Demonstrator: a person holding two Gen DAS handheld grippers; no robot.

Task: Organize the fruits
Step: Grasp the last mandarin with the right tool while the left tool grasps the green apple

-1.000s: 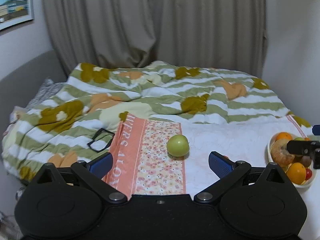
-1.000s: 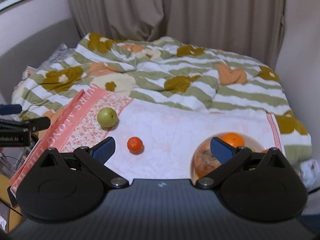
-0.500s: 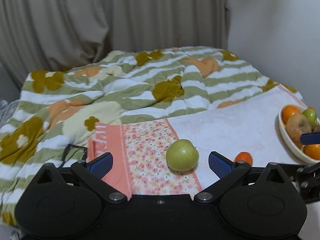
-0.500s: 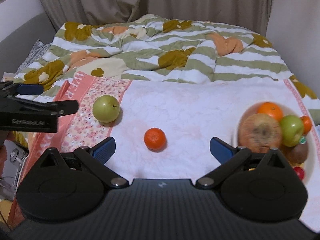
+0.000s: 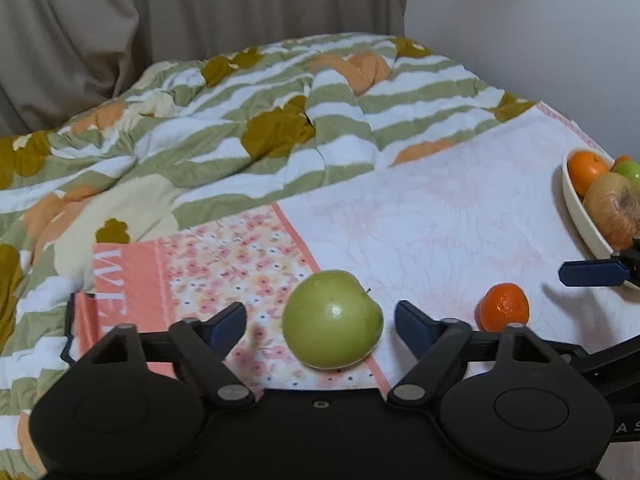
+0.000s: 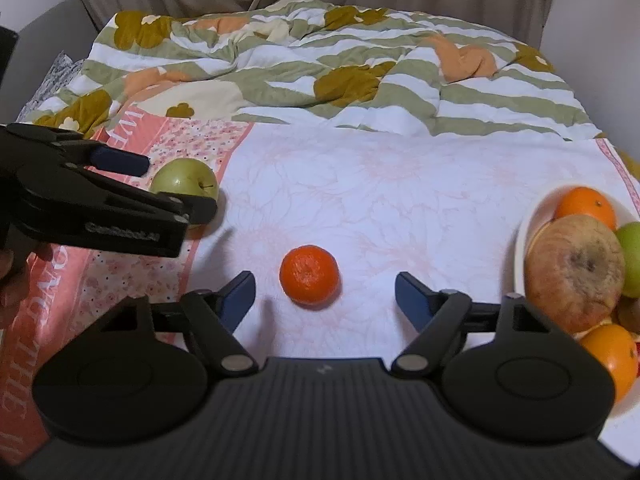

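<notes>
A green apple (image 5: pixel 332 318) lies on the floral cloth, right between the open fingers of my left gripper (image 5: pixel 320 322); it also shows in the right wrist view (image 6: pixel 185 182), partly behind the left gripper (image 6: pixel 160 184). A small orange mandarin (image 6: pixel 310 275) lies on the white cloth between the open fingers of my right gripper (image 6: pixel 325 296); it shows in the left wrist view (image 5: pixel 503 307) too. A white fruit bowl (image 6: pixel 524 240) at the right holds oranges, a brownish apple and a green apple. Neither gripper touches its fruit.
A striped green and white quilt (image 6: pixel 320 60) covers the far half of the bed. The pink-bordered cloth (image 5: pixel 132 268) lies at the left. Curtains (image 5: pixel 160 20) and a wall (image 5: pixel 520 20) stand behind. The bowl (image 5: pixel 580 220) sits near the bed's right edge.
Both grippers moved forward and down toward the bed. The apple now sits between my left fingers and the mandarin between my right fingers. Both stayed open.
</notes>
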